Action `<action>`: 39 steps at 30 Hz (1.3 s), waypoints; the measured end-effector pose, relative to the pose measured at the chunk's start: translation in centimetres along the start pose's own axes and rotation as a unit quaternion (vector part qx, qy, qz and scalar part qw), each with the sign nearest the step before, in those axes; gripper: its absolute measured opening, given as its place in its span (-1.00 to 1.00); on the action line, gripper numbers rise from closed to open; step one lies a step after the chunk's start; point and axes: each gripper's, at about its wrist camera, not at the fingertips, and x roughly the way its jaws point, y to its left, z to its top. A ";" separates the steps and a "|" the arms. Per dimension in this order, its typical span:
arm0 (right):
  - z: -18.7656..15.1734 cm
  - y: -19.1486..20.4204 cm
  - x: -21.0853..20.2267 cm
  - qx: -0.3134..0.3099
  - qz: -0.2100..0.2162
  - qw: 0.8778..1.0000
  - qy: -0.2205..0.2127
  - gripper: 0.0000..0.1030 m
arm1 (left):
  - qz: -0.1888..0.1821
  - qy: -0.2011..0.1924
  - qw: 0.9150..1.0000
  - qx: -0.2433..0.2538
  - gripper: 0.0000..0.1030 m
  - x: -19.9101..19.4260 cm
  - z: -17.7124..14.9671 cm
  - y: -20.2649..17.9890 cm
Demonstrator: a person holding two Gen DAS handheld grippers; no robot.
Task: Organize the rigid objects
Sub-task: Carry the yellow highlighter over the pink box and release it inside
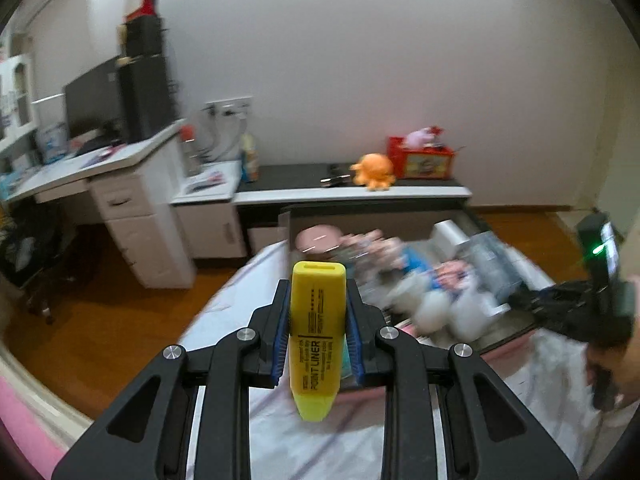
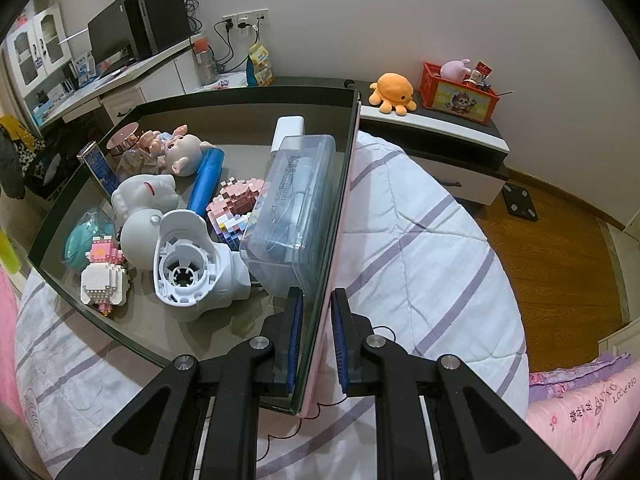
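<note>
Left hand-held gripper (image 1: 318, 316) nearest the lens, blue ribbed pads pinching one yellow highlighter (image 1: 316, 336) across its flat plastic body, upright, blunt cap end up, translucent tip end hanging below the pads. Black print on the barrel reads POINT LINER. Highlighter is held in the air above the striped quilt (image 1: 304, 444), on the near side of the storage box (image 1: 508, 330); box contents are motion-blurred in the left wrist view.

Right hand-held gripper (image 2: 316, 340) pressed together on the box's thin right-hand wall, one pad inside, one outside; wall is dark inside, pink outside.

Inside the box, going outward from the clamped wall:
- one clear rigid plastic case (image 2: 296, 208), rectangular, leaning against that wall
- one white plastic round-mouthed housing (image 2: 188, 264), hollow and ribbed inside
- two small block-built figures: pink-and-white (image 2: 104, 276) at the near left, pink-and-blue (image 2: 236, 204) beside the case
- one blue cylinder (image 2: 208, 180)
- one smooth white rounded figure (image 2: 146, 196)
- one pig-eared doll (image 2: 178, 148) toward the far wall
- one teal round item (image 2: 82, 236) at the left wall, partly hidden

Box sits on the bed quilt, white with purple stripes, soft and puffy. Beyond the box, a low bench (image 2: 436, 120) carries one orange plush octopus (image 2: 392, 92) and one red crate (image 2: 460, 94).
</note>
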 end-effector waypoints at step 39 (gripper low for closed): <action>0.0 0.4 0.3 -0.001 0.006 1.000 0.001 -0.71 | 0.120 0.072 0.989 0.037 0.70 7.8 -2.0 -4.8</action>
